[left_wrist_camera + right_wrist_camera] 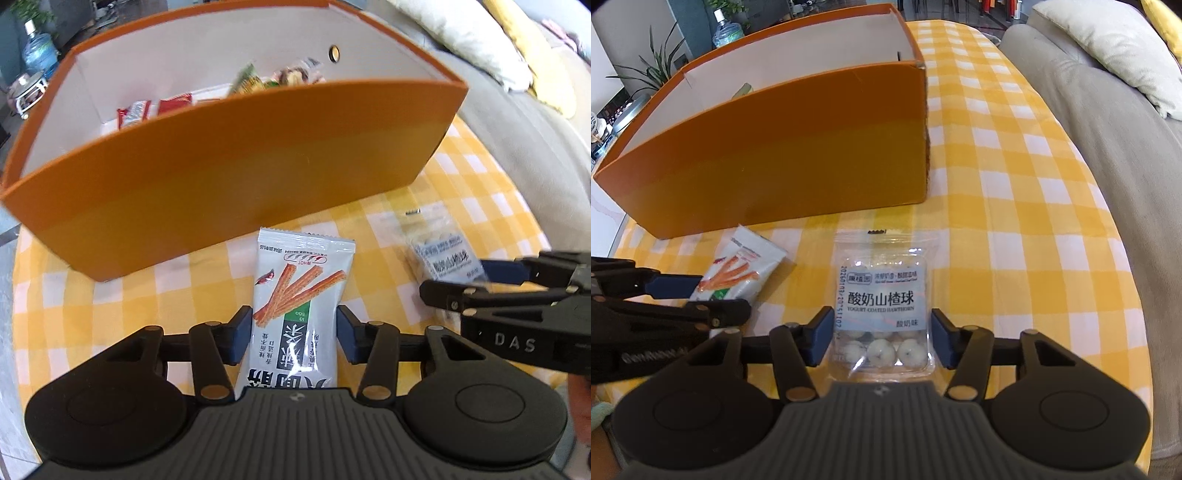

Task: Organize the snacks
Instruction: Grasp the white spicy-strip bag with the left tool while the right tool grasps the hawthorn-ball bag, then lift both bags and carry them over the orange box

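Fingers [239, 338] of our left gripper [295, 334] stand one on each side of the stick pack [301, 291], its blue pads right at the wrapper's edges; we cannot tell whether they press yet or only frame it. Our right gripper [881, 338] is in the same pose over the hawthorn pouch [882, 291]: a pad at each side edge, with contact too close to call.

Both packets lie flat on the checked cloth [1015, 221], just in front of the orange box [229, 192], and near each other. We judge that is why both grippers point steeply down at them: a flat, thin packet offers only its narrow sides, so we straddle its width low down, near the end closest to us, leaving the far end free.

The box already holds several wrapped snacks [155, 109], which tells us where these two belong. Its near wall rises well above the packets, so each must be lifted clear over the rim. Slick film may slip or crumple, and the pouch's loose balls could shift.
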The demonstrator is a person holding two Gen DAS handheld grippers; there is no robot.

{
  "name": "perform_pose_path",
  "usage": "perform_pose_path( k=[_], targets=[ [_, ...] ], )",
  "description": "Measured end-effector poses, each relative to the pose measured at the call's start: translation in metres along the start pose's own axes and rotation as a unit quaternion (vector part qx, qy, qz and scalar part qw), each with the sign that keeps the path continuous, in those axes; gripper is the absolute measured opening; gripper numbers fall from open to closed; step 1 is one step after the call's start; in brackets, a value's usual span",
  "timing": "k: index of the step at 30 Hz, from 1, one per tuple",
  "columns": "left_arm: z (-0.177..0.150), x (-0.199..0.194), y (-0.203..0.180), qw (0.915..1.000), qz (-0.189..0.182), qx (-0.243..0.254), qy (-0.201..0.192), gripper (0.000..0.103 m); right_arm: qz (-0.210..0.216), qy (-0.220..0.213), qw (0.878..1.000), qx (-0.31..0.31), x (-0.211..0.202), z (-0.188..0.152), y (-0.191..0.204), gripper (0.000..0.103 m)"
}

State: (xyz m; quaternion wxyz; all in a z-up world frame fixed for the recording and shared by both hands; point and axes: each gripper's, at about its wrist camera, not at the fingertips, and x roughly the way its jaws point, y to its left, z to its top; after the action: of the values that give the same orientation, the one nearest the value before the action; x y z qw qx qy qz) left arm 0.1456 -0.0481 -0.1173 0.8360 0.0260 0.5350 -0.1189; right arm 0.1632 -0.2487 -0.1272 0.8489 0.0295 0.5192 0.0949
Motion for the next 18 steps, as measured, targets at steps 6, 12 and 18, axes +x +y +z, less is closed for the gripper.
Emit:
perform_pose_path(
  k=[6, 12, 18],
  targets=[
    [0.000, -0.025, 0.006, 0.9980, -0.027, -0.057, 0.000, 0.055, 0.005, -0.004, 1.000, 0.001, -0.016, -0.004, 0.006, 0.053],
    [0.003, -0.055, 0.005, 0.9960, -0.033, -0.076, -0.035, 0.054, 0.014, -0.023, 1.000, -0.006, -0.043, -0.007, 0.015, 0.053],
    [0.012, -0.094, 0.006, 0.9935, -0.036, -0.071, -0.081, 0.054, 0.025, -0.055, 0.998, -0.017, -0.073, -0.003, 0.024, 0.053]
  ],
)
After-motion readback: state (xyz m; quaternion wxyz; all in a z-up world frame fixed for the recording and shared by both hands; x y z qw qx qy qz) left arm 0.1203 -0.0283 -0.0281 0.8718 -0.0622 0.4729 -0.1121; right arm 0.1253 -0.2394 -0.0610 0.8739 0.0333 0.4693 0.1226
